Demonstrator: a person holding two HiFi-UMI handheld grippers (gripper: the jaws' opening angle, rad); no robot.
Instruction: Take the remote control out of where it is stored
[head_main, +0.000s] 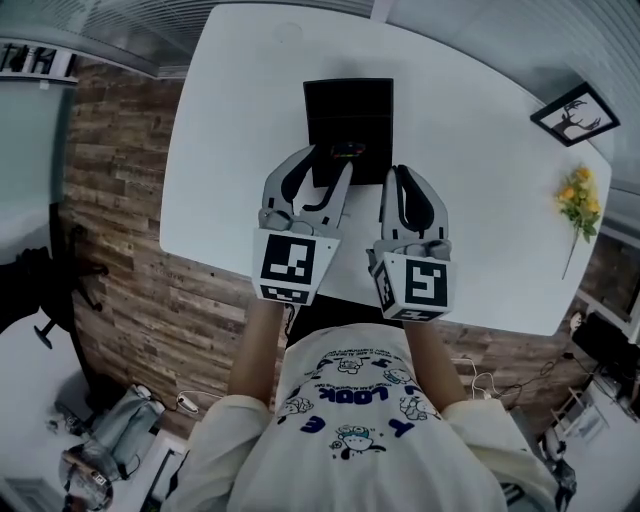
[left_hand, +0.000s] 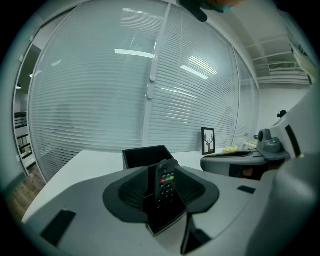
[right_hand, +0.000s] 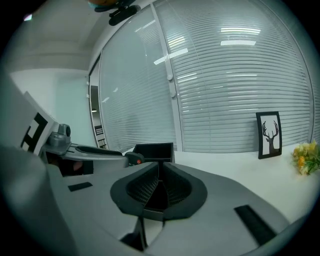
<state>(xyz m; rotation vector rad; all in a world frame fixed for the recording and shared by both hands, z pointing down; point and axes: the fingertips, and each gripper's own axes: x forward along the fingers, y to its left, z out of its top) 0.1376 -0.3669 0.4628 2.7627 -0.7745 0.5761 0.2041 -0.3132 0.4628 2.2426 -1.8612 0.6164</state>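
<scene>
Box (head_main: 345, 105) on table (head_main: 480, 150), centre, toward far edge. Remote (left_hand: 166, 181) upright at box's near side, between jaws of left gripper (head_main: 326, 162); whether inside box or just before it, cannot tell. Right gripper (head_main: 399, 172) just right of left, beside box's near right corner, over table. Frame (head_main: 575, 113) upright at table's far right corner; flowers (head_main: 580, 200) nearer, along right edge, well apart from box. Blinds (left_hand: 125, 90) behind table's far edge. Person (head_main: 350, 430) at near edge, grippers out in front.
</scene>
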